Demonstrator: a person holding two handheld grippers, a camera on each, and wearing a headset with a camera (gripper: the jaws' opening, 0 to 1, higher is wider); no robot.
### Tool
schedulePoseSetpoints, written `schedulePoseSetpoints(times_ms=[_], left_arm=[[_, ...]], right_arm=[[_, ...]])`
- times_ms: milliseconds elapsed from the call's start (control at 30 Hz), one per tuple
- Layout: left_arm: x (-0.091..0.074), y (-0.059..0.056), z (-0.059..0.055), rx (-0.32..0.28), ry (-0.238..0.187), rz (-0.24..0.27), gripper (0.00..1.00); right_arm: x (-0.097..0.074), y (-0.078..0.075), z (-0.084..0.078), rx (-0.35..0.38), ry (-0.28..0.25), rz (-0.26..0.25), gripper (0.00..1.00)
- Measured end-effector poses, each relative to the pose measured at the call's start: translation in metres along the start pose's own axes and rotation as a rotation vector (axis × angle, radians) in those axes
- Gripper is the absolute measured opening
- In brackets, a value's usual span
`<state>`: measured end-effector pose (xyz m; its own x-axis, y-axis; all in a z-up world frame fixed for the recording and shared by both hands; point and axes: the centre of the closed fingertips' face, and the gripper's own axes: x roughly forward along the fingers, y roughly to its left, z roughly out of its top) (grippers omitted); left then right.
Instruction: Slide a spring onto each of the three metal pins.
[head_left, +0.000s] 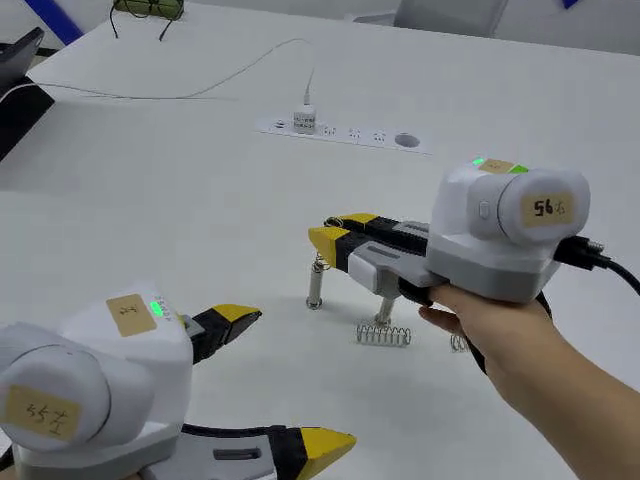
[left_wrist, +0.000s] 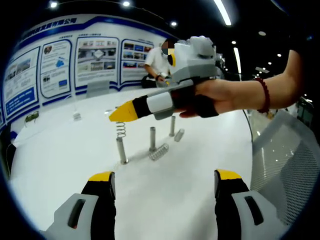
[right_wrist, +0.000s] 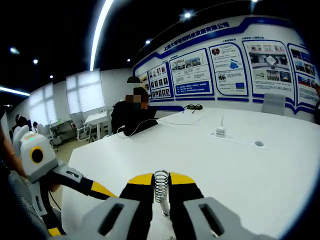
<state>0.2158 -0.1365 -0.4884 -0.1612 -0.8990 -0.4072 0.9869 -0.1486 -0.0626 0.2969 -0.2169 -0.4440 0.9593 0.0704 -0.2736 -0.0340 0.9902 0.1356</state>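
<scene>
Silver coil spring (left_wrist: 120, 130) clenched in your right claw (right_wrist: 161, 176), over upright metal pin (head_left: 314, 290), lower end at pin's top. Your left claw (left_wrist: 165, 176) released, near pin. Second spring (head_left: 383, 335) flat on white desk (head_left: 150, 200), near pin.

The head view looks down at the counter (head_left: 150, 200) from close above. The left gripper view faces low across it; the right gripper view sits tight against the spring (right_wrist: 161, 186), shared by all three.
</scene>
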Motion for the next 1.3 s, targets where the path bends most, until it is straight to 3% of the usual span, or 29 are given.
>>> schedulePoseSetpoints(times_ms=[467,967,1300], left_arm=[[0.001,-0.004,-0.006,0.011,0.024,-0.012,0.82],[-0.001,0.0,-0.007,0.007,0.03,-0.001,0.81],[-0.004,0.005,-0.008,-0.002,0.027,0.008,0.81]], right_arm=[[0.006,0.0,-0.005,-0.018,0.006,0.001,0.12],[0.011,0.001,-0.024,-0.065,0.067,-0.018,0.12],[0.016,0.0,-0.038,-0.058,0.112,-0.027,0.12]])
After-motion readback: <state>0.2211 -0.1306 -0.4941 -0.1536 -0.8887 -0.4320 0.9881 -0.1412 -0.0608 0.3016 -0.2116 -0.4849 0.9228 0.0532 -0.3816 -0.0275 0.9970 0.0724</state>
